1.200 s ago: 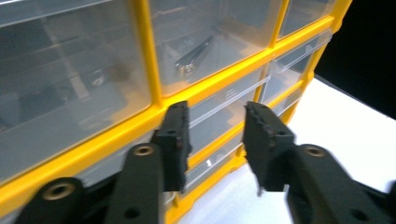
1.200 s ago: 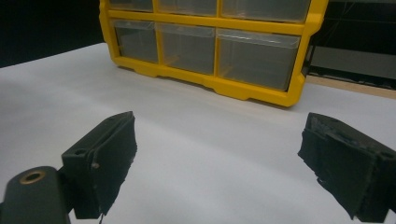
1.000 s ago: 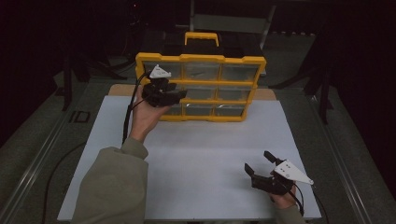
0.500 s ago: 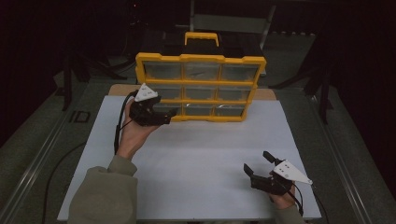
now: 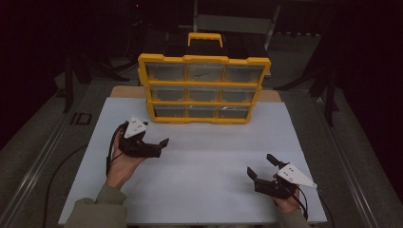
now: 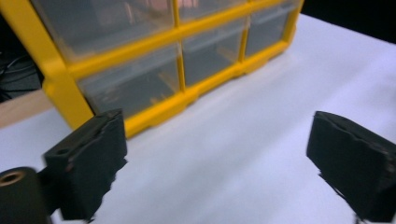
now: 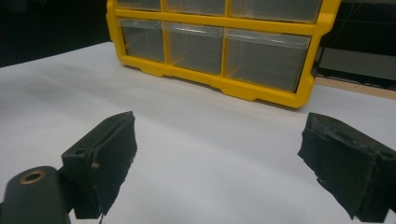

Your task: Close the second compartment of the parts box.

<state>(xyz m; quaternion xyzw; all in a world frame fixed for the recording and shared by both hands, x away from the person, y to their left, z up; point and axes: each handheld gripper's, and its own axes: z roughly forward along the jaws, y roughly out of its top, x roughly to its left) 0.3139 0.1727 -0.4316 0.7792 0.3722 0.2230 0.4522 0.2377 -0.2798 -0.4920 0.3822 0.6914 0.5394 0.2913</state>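
Observation:
A yellow organizer with clear drawers stands upright at the back of the white sheet; it also shows in the left gripper view and the right gripper view. My left gripper hovers low over the sheet, in front of the organizer's lower left corner and apart from it. Its jaws have just been opening and stand wide with nothing between them. My right gripper rests near the front right of the sheet, open and empty, pointing toward the organizer.
A strip of wooden board shows behind the sheet beside the organizer. Metal rails run along both sides of the table. Dark stands and gear fill the background. Open sheet lies between the two grippers.
My left gripper has drawn back from the organizer's left drawers, toward the person and down over the sheet, with its jaws now wider. The right gripper has stayed put.

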